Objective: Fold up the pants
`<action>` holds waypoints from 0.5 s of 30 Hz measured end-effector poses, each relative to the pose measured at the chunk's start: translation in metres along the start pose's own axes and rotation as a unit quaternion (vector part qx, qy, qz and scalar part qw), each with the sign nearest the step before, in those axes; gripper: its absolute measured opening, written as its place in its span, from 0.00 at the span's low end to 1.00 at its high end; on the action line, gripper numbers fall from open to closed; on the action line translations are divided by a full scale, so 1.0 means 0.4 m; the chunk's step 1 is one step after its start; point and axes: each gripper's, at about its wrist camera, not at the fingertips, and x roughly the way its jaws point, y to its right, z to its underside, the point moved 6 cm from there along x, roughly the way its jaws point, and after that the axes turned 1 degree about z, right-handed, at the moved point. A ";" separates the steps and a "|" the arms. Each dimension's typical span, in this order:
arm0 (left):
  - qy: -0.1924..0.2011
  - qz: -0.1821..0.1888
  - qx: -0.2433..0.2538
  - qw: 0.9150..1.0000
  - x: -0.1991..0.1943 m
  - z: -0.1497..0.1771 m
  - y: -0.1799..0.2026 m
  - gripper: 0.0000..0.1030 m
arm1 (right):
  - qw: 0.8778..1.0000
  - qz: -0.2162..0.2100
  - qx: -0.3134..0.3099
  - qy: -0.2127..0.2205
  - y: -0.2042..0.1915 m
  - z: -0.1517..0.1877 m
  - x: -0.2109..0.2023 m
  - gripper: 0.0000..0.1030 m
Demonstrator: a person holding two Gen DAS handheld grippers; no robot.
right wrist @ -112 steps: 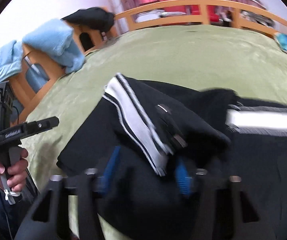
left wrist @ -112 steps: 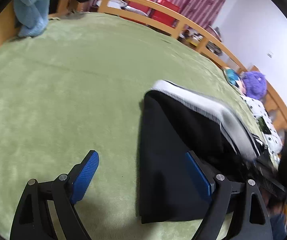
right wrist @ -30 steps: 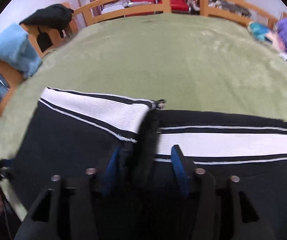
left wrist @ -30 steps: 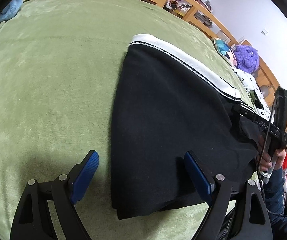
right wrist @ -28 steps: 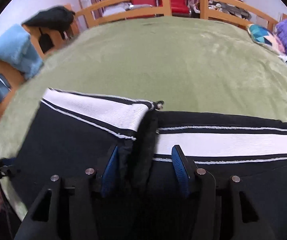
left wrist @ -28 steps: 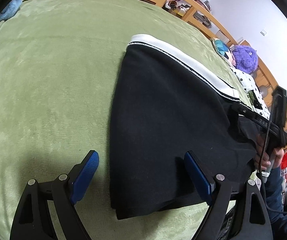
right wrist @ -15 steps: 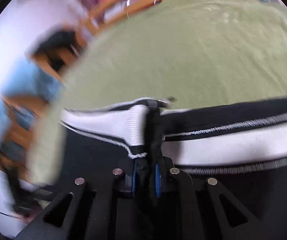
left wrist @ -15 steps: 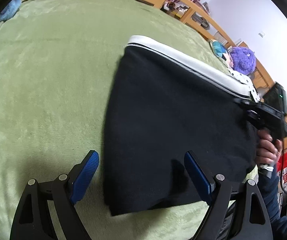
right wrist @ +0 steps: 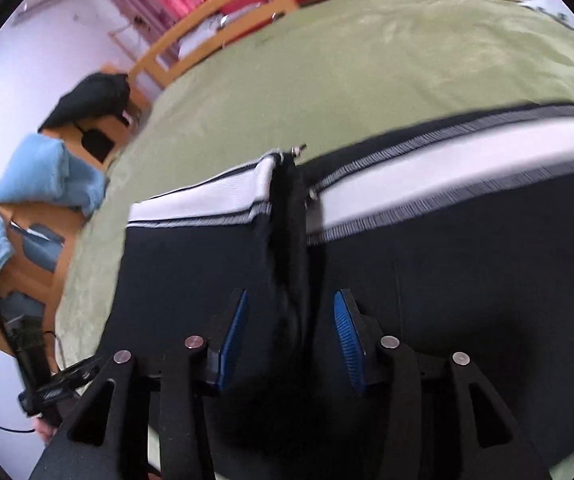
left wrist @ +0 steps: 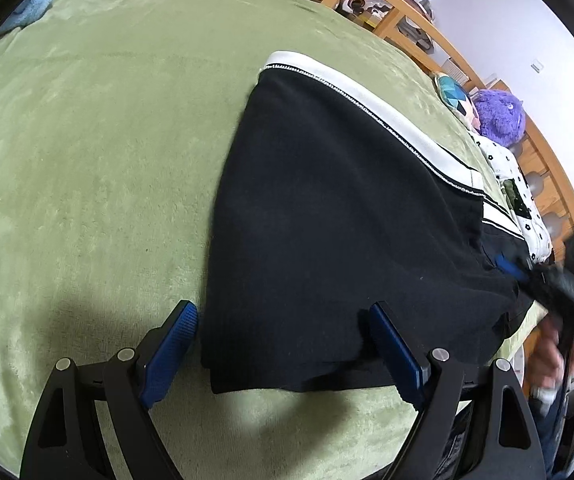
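Observation:
Black pants (left wrist: pixel 327 216) with a white side stripe lie folded on the green blanket (left wrist: pixel 87 140). My left gripper (left wrist: pixel 283 356) is open; its blue pads straddle the pants' near corner without gripping. In the right wrist view the pants (right wrist: pixel 427 260) fill the foreground, and a raised black fold of cloth runs between the fingers. My right gripper (right wrist: pixel 289 340) is open, its pads apart on either side of that fold. The right gripper also shows in the left wrist view (left wrist: pixel 527 276) at the pants' far right edge.
A wooden bed rail (left wrist: pixel 387 4) runs along the far side. A purple plush toy (left wrist: pixel 499 114) and patterned pillows lie at the right. Blue towels (right wrist: pixel 47 176) and a black garment (right wrist: pixel 91 96) hang on wooden furniture at the left.
My right gripper, shut on the fold half a second ago, has opened and let it go. The left gripper stays open in place; the pants have settled flatter.

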 end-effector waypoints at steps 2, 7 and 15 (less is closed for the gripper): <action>-0.007 -0.014 0.013 1.000 0.011 0.008 0.000 0.84 | 1.000 0.010 -0.024 -0.002 -0.026 0.047 -0.005 0.43; -0.013 0.000 0.034 0.999 -0.017 0.011 0.018 0.84 | 0.992 0.072 -0.099 -0.030 -0.077 0.166 0.045 0.43; 0.027 0.043 -0.063 0.997 -0.002 0.007 -0.037 0.81 | 0.999 0.042 -0.023 0.021 -0.085 0.140 -0.039 0.43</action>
